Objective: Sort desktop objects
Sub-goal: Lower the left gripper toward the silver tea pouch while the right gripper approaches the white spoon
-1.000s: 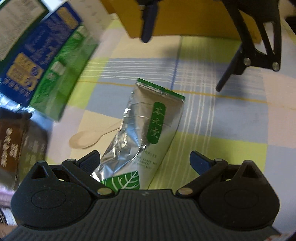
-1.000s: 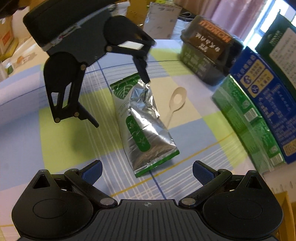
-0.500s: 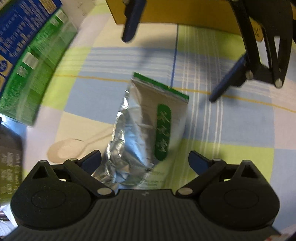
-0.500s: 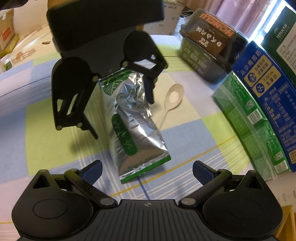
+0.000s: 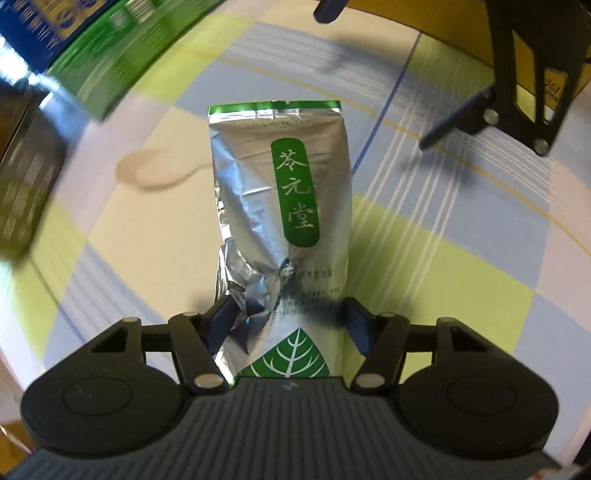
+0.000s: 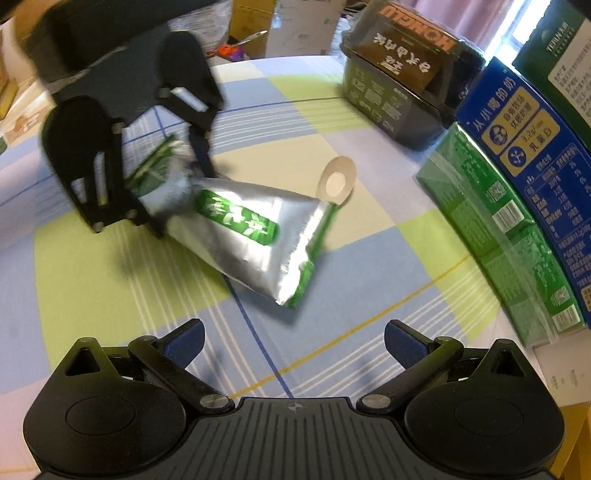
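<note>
Place: a home, likely a living room | Surface: table under a checked cloth [image 6: 92,280] — pastel blue, green, cream squares | Far-right edge: grocery cartons [image 6: 517,177] and a dark snack box [image 6: 402,70] | Beyond the far edge: cardboard boxes [image 6: 251,18], pink curtain [image 6: 476,14] — daylight at a window.

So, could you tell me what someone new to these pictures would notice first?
Most striking is the crinkled silver foil pouch with a green label, clamped at its leaf-printed end in the left claw over the checked pastel tablecloth. A pale wooden spoon lies just beyond it. The right claw hangs open and empty nearby, with a green carton and blue carton along its right side.
</note>
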Tool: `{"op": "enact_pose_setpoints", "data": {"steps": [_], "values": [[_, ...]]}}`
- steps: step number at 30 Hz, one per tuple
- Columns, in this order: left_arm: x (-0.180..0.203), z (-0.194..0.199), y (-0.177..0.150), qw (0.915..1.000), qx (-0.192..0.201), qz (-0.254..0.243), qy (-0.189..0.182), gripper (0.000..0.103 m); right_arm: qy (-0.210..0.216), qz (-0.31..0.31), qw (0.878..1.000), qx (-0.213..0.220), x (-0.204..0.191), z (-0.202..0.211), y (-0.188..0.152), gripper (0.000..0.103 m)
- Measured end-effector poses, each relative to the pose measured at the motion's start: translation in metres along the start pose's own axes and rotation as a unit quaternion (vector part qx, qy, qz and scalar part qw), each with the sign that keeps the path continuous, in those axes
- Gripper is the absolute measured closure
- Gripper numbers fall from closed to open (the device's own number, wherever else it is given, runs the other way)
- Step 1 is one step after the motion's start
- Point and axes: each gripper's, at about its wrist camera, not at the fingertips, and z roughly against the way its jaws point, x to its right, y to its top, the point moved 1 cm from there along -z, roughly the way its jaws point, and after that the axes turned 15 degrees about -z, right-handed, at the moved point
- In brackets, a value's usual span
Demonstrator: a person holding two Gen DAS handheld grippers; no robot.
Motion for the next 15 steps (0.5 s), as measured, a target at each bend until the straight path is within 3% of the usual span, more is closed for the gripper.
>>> {"op": "enact_pose_setpoints", "data": {"steps": [2, 5, 6, 11, 15], "values": [[0.004, 0.007, -0.003, 1.0000, 0.008, -0.002, 0.002, 0.043, 0.005, -0.005, 1.000, 0.000, -0.002, 0.000, 0.002, 0.002], [0.003, 0.016, 0.004, 0.9994, 0.029, -0.007, 0.018, 0.012, 0.005, 0.007, 1.000, 0.000, -0.008, -0.001, 0.002, 0.002], [0.001, 0.017, 0.007, 0.9990, 0.035, -0.005, 0.026, 0.011, 0.006, 0.009, 1.000, 0.000, -0.009, -0.001, 0.003, 0.002], [-0.017, -0.003, 0.025, 0.9993, 0.022, 0.028, 0.012, 0.011, 0.007, 0.004, 1.000, 0.007, -0.009, -0.002, 0.004, 0.002], [-0.017, -0.020, 0.025, 0.9995, 0.000, 0.029, -0.015, 0.025, 0.012, -0.006, 1.000, 0.006, -0.005, -0.006, 0.005, 0.002]]}}
